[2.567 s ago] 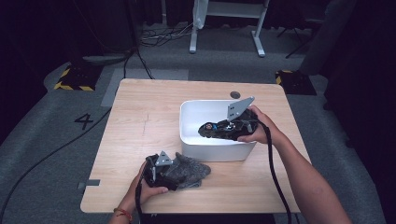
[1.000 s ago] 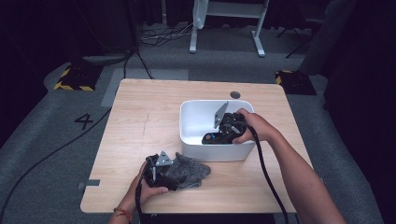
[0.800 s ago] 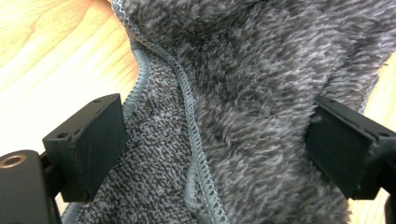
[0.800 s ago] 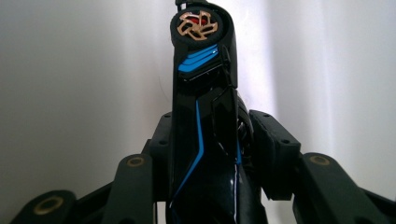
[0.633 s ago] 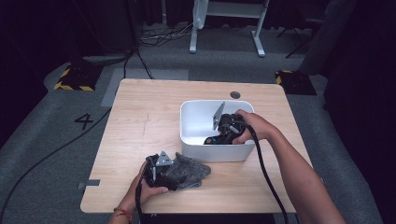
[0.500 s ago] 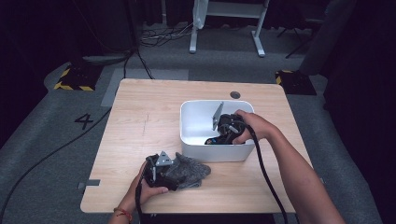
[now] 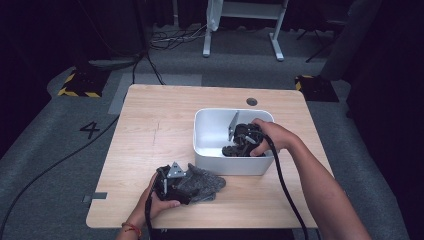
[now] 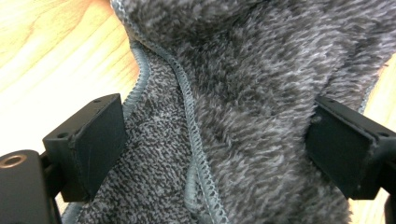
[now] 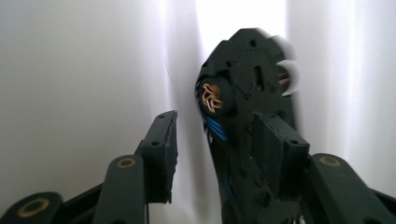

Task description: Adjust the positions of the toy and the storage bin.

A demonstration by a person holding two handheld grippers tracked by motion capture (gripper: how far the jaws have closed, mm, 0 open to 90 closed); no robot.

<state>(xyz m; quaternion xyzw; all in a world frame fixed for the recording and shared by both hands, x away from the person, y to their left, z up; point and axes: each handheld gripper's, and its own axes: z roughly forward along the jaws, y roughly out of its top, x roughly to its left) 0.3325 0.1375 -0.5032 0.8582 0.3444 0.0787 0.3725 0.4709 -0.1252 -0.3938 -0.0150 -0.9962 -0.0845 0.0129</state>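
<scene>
Step in hand: placing the black part into the white bin.

R hand-held gripper is down inside the bin. Its jaws have just been opening; the part sits between them, against the right pad with a gap on the left, so judged released or nearly so.

L hand-held gripper rests on the grey fleece cloth at the near edge of the tabletop, just in front of the bin. Jaws apart, straddling a fold, pads not pinching.

Next, my guess: R opens fully and lifts straight out w/o snagging the part; L closes on the fold.
</scene>
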